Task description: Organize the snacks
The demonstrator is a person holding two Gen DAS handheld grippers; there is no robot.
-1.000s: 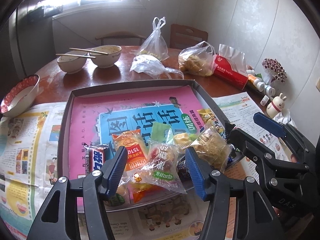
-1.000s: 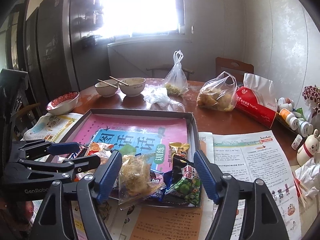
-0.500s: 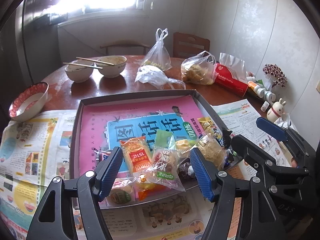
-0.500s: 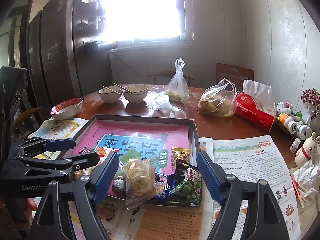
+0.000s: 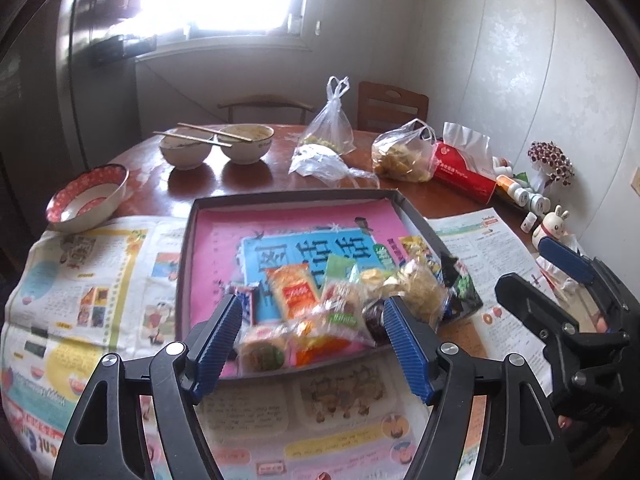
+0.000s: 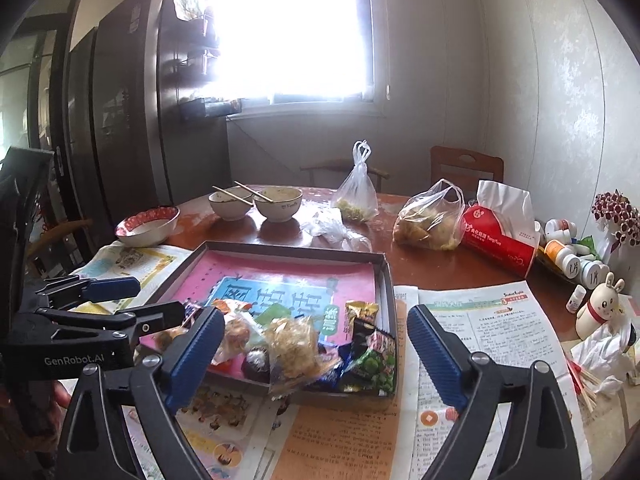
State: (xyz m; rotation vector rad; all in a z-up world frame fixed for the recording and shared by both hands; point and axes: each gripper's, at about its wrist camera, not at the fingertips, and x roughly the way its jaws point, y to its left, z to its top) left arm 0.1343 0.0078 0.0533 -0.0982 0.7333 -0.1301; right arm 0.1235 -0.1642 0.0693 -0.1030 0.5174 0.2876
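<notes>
My left gripper [image 5: 316,336] hangs released, its jaws having just been widening, nothing pressed between them. The snacks [image 5: 344,304] lie heaped just ahead of it, in the near corner of the tray [image 5: 188,240]. My right gripper [image 6: 316,354] is also spread wide, jaws just opened further and gripping nothing; the same pile sits just beyond its fingertips, the green pea packet [image 6: 374,364] nearer its right finger.
</notes>
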